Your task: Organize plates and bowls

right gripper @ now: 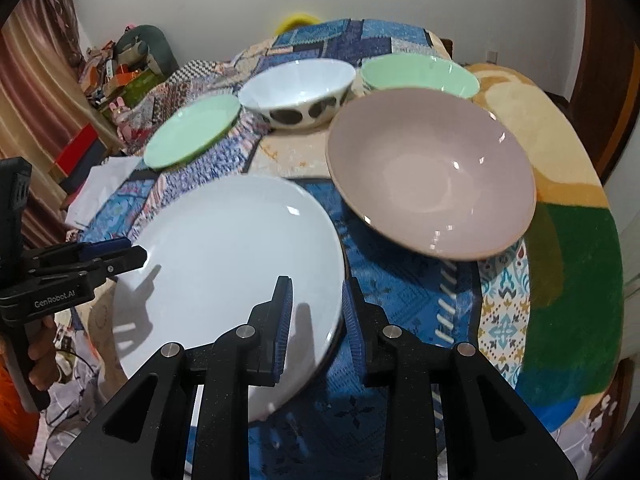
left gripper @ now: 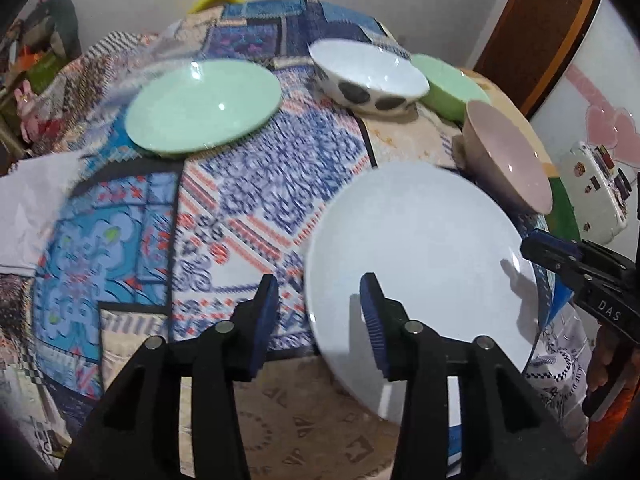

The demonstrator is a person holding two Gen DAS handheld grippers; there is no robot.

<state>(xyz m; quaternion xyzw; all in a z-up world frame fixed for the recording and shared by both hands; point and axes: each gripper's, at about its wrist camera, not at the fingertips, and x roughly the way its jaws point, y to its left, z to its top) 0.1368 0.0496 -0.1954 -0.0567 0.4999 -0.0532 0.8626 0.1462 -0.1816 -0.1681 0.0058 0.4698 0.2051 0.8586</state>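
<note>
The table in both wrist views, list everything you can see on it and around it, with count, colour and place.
Round white plate: one, white, nearest, between both grippers.
Round mint-green plate: one, green, far left.
White bowl with dark spots: one, white and black, far centre.
Mint-green bowl: one, green, far right.
Wide pink bowl: one, pink, right of the white plate.
Patterned patchwork cloth: one, blue, white, red, covering the table.
White paper: one, left edge.
Left hand-held gripper: black, blue pads, open at the plate's rim.
Right hand-held gripper: same, open astride the plate's rim.
</note>
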